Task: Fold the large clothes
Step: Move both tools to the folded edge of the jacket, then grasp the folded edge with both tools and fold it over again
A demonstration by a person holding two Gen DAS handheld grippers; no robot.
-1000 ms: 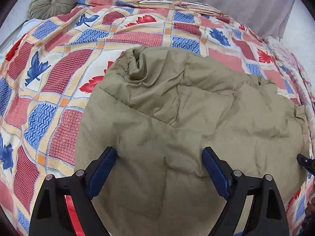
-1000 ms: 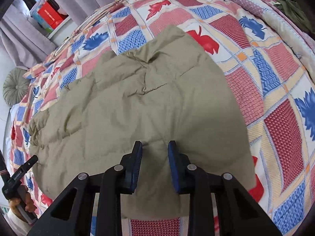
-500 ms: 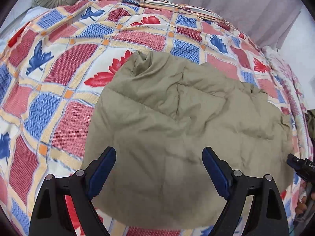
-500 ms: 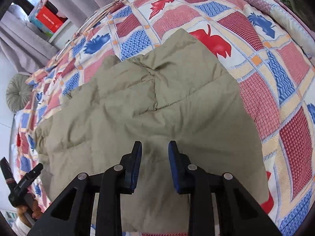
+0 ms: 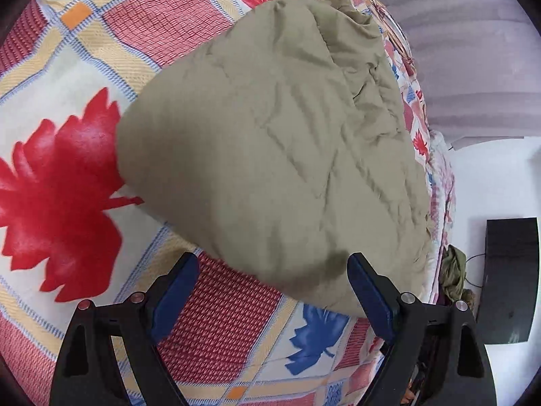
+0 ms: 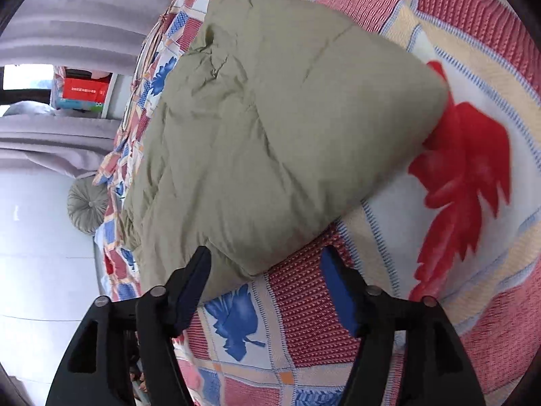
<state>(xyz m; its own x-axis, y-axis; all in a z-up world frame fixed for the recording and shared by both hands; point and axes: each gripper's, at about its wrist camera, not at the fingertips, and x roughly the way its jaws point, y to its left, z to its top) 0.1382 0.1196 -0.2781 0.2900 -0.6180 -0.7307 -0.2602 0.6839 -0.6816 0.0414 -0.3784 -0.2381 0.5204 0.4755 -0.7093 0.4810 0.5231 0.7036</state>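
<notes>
Olive padded garment [image 5: 277,142], bundled on the patterned bed [image 5: 61,108], long axis running away from both tools. Left hand-held gripper [image 5: 272,291] and right hand-held gripper [image 6: 265,287]: both gaping, empty, just short of its near edge, seemingly equally near.

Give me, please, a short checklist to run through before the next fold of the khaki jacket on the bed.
1. Left claw open, nothing held: ok.
2. Right claw open, nothing held: ok.
3. Khaki jacket lying on the patterned bedspread, not dangling: ok.
4. Jacket's near edge in front of both claws: ok.
5. Jacket smooth: not ok, wrinkled at the far end.
6. Sleeves tucked in: cannot tell.
</notes>
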